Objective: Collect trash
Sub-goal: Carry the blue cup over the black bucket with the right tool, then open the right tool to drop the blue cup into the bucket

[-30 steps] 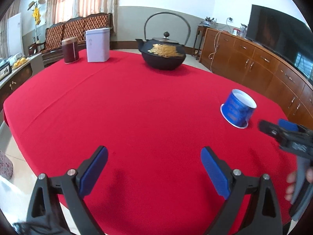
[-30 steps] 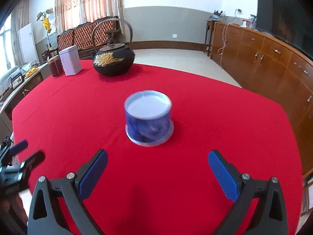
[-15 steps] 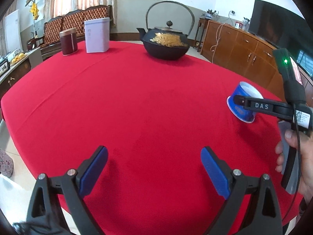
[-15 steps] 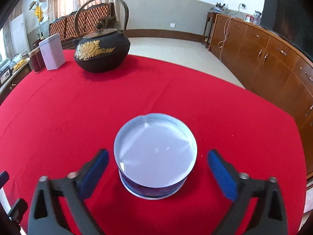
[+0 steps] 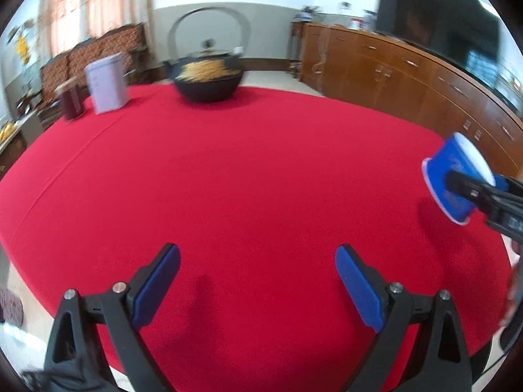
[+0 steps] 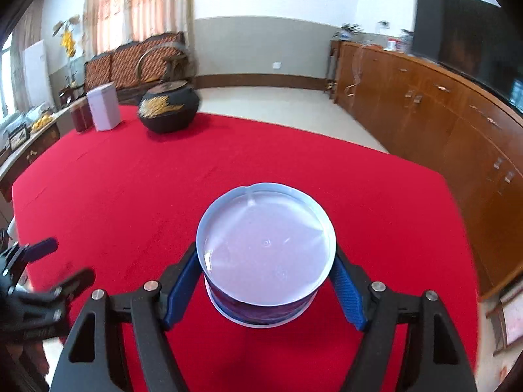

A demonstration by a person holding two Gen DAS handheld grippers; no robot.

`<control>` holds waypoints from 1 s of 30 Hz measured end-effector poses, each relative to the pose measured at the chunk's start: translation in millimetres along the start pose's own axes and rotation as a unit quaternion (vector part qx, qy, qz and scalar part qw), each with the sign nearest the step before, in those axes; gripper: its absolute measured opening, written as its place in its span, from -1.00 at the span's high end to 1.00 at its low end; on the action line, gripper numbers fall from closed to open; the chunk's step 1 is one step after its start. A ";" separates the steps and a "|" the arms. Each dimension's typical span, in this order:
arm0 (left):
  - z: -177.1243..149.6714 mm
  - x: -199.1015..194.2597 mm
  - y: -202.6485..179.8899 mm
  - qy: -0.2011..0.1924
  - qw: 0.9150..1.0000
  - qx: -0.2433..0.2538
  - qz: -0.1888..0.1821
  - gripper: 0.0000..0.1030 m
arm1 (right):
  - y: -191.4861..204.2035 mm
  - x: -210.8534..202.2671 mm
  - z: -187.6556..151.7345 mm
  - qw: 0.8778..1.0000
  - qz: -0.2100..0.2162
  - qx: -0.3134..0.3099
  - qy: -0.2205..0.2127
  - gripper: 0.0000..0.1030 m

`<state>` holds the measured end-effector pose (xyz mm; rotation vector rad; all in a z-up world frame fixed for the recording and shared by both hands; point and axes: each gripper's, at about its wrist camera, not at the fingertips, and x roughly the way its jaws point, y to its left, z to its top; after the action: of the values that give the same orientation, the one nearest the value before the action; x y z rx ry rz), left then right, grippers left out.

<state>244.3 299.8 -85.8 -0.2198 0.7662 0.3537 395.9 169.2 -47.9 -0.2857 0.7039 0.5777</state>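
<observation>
**Blue cup clamped in the right gripper**

The blue paper cup [image 6: 265,261], upside down with its white base showing, is sitting between the 2 blue pads of the right gripper [image 6: 265,281], which are pressing its sides above the red tablecloth [image 6: 130,189]. The left gripper [image 5: 258,281] is hovering with jaws spread, grasping nothing. A black teapot [image 5: 206,78] is standing at the far edge.
</observation>
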 end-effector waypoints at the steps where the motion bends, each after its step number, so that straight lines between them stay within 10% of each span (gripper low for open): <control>1: -2.0 -3.7 -11.4 -0.003 1.000 0.014 -0.003 -0.88 | -19.2 -17.5 -11.7 1.000 -0.010 0.013 -0.003 -0.49; 9: -26.7 -41.6 -73.6 -0.020 0.996 0.051 -0.070 -0.88 | -147.0 -136.2 -92.9 0.990 -0.103 0.097 -0.015 -0.49; 15: -50.9 -67.9 -121.8 -0.022 0.991 0.081 -0.109 -0.88 | -247.5 -215.1 -215.8 0.960 -0.200 0.195 0.032 -0.49; 27: -110.2 -113.4 -231.0 -0.002 0.975 0.159 -0.155 -0.88 | -317.1 -200.5 -359.9 0.927 -0.184 0.298 0.132 -0.51; 30: -123.4 -121.3 -251.9 0.007 0.973 0.174 -0.152 -0.88 | -323.9 -197.7 -380.2 0.918 -0.205 0.296 0.163 -1.00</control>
<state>183.2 0.8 -69.8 -0.0083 0.7821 -0.0751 264.5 -336.1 -174.3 0.0467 1.0703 -0.1046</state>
